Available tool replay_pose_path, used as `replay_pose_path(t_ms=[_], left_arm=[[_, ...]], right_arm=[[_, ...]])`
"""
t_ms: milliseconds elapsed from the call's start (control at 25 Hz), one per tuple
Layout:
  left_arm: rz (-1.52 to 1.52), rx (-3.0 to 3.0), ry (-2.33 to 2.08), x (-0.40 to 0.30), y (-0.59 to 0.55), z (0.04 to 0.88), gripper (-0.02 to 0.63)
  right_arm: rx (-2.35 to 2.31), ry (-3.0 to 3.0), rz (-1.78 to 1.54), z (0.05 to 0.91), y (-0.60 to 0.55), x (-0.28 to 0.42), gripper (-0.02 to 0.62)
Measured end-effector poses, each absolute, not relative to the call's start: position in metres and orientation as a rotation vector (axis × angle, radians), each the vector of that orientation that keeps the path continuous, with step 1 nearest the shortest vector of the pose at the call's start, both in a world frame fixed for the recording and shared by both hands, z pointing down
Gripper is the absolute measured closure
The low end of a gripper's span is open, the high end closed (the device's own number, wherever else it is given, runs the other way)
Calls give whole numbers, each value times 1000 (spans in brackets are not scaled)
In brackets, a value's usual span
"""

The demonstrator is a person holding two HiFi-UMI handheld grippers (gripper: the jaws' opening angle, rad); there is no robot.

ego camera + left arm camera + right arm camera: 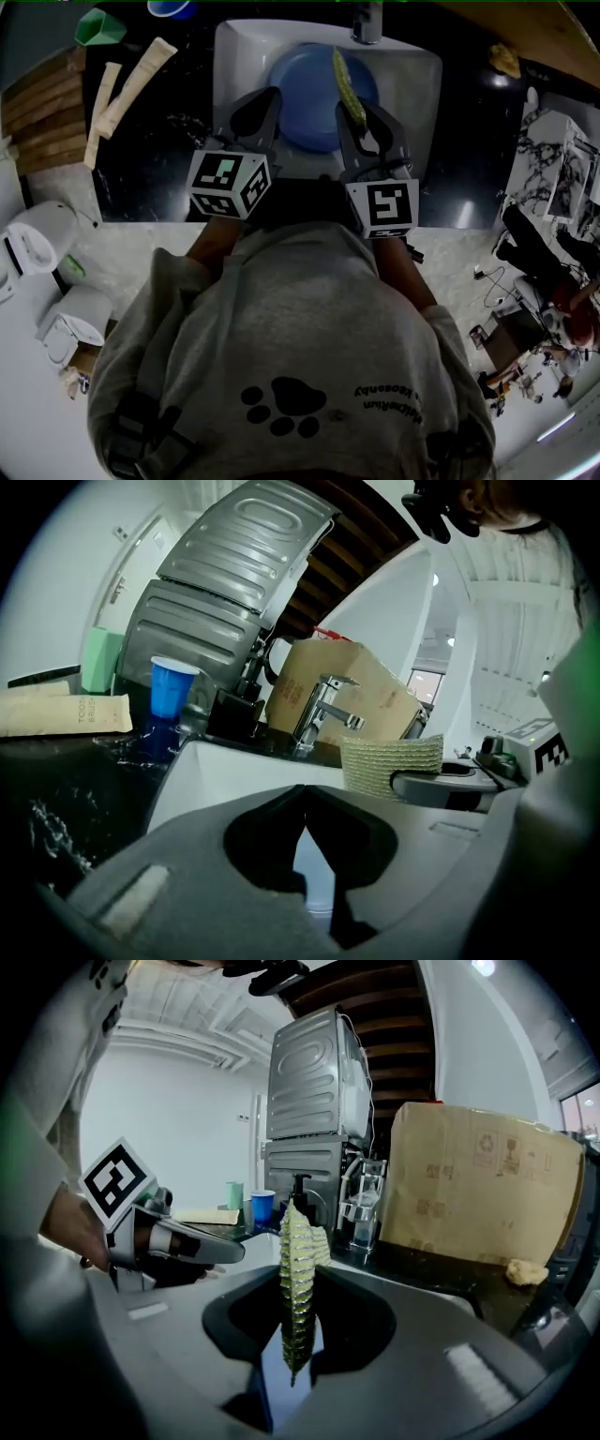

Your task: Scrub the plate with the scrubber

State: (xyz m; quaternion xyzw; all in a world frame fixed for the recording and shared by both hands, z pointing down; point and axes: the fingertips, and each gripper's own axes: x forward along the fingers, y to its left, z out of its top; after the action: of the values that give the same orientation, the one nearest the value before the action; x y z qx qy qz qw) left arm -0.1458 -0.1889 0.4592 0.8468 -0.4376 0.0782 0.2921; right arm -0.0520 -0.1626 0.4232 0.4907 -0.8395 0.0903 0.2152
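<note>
A blue plate lies in the white sink. My right gripper is shut on the yellow-green scrubber, which stands on edge between its jaws and reaches out over the plate's right half. In the right gripper view the scrubber runs upright between the jaws. My left gripper hangs over the sink's left front, its jaws shut with nothing between them. In the left gripper view its jaws meet, and the scrubber shows at the right.
The tap stands at the sink's back edge. On the dark counter at the left lie two paper sleeves, a green cup and a blue cup. A yellow lump lies at the right.
</note>
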Motion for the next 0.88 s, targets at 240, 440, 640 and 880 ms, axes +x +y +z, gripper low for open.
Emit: replay_pose_path(t_ms=[240, 440, 640, 880], left_arm=[[294, 2208, -1194, -151, -197, 482, 601], [359, 2165, -1191, -152, -199, 500, 601], [441, 2119, -1174, -149, -199, 519, 588], [589, 2022, -1162, -151, -197, 547, 549]], right_arm=[[1321, -2330, 301, 446, -173, -50, 522], [1286, -2343, 312, 458, -179, -54, 522], [1279, -2329, 356, 475, -180, -50, 522], [1274, -2310, 393, 488, -183, -42, 522]])
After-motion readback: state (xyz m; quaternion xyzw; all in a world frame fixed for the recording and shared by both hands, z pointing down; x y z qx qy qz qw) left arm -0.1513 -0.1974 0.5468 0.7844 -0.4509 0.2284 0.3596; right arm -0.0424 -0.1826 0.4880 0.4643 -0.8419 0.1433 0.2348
